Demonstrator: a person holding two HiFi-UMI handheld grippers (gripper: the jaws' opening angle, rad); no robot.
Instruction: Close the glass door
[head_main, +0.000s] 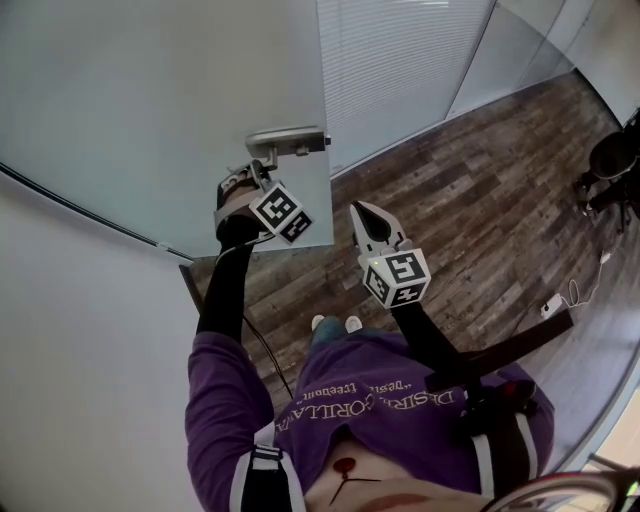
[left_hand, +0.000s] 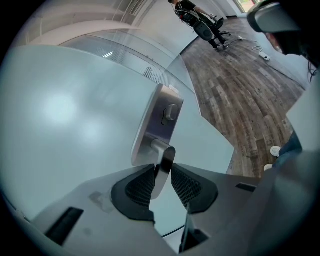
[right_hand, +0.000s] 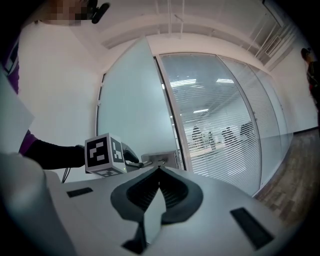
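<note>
- Now grips the silver door handle (left_hand: 165, 159) between the fingers of the left gripper (left_hand: 162, 175), squeezed on both flat sides.
- Keeps the fingers of the right gripper (right_hand: 159, 170) pressed together on nothing, up in the air near the left one and apart from the door.
- Shows the frosted glass door (head_main: 150, 100) standing open over the wood floor (head_main: 480, 200), so looks like the closing is not done yet.
- Could lose the handle, since smooth and thin, if the pull goes crooked.
- Could tip the handle down instead of moving the door, if pressed from above.
- Could bang the glass hard if swung too fast.
- Could bump the right gripper if left in the door's way.
- Finds no name or label on the door or handle.
- Spots letters on the purple shirt (head_main: 400, 400), upside down and too bent to read for sure.
- Sees only black-and-white squares, no words, on the marker cube (head_main: 282, 212).
</note>
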